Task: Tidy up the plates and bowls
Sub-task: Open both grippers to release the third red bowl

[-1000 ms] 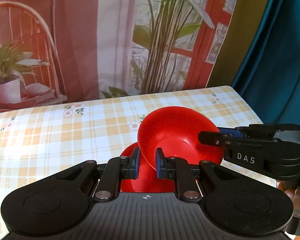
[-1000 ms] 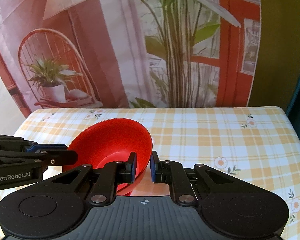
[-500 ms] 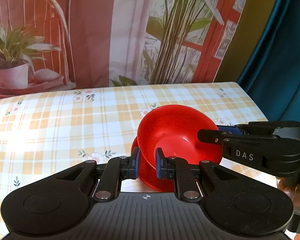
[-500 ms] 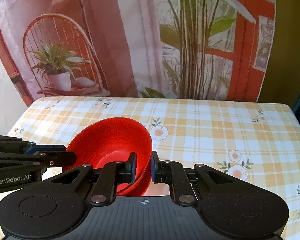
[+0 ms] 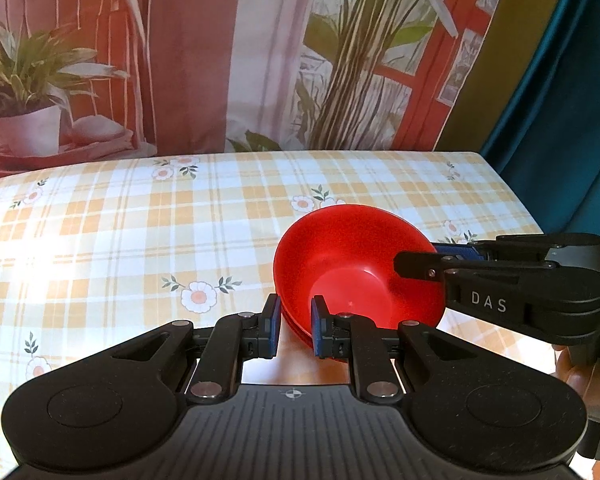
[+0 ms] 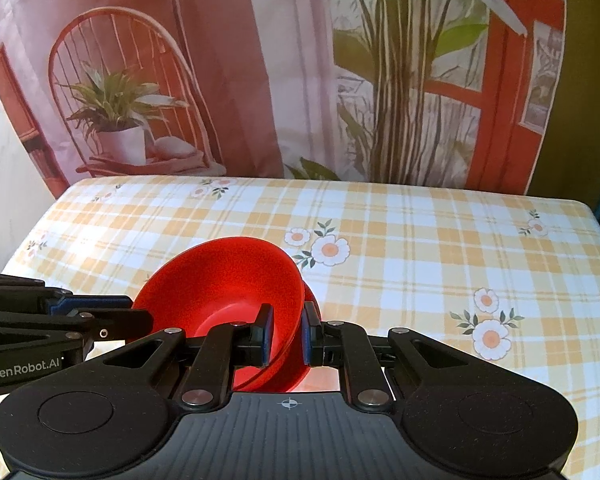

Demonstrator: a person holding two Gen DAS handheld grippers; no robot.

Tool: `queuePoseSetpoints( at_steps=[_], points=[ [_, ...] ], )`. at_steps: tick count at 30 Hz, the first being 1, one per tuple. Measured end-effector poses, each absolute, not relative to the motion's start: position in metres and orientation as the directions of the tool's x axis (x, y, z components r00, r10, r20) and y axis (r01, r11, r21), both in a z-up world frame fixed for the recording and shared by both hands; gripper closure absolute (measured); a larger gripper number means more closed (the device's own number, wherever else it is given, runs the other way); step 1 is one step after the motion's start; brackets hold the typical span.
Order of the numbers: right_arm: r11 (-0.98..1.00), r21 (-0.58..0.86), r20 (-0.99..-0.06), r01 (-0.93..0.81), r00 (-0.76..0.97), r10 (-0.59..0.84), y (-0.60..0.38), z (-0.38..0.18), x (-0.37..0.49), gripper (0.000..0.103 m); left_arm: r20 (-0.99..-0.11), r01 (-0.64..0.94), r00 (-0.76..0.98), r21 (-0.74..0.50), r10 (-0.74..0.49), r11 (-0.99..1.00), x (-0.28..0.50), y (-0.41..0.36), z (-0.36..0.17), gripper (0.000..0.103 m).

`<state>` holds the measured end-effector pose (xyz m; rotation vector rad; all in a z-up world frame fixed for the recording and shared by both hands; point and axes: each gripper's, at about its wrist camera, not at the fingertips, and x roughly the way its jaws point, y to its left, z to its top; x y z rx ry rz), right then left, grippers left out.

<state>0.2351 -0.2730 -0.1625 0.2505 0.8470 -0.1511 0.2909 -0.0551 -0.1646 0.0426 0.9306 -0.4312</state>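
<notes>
Both jaws nearly shut, each pinching one rim of the same red bowl.

Left wrist view: the left gripper [image 5: 294, 326] has its blue-padded fingers [image 5: 319, 332] nearly together on the near-left rim of the red bowl [image 5: 352, 268], one pad inside and one outside; the bowl sits tilted over the checked tablecloth [image 5: 140, 232], right of centre, a second red rim showing just beneath it, and the right gripper [image 5: 420, 266] reaches in from the right onto the opposite rim. Right wrist view: the right gripper [image 6: 286, 338] clamps the near-right rim of the red bowl [image 6: 224, 284], with the left gripper [image 6: 136, 314] meeting the bowl's left edge.
</notes>
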Motion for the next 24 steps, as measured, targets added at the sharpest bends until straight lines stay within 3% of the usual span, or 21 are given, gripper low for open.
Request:
queuePoseSetpoints(
  at_steps=[24],
  points=[
    [0.962,0.149,-0.764,0.227,0.644,-0.034,-0.274,-0.170,0.239,0.085,-0.801,0.384,0.489,-0.159,-0.346,0.910,0.296,-0.056,-0.175,0.086]
  ],
)
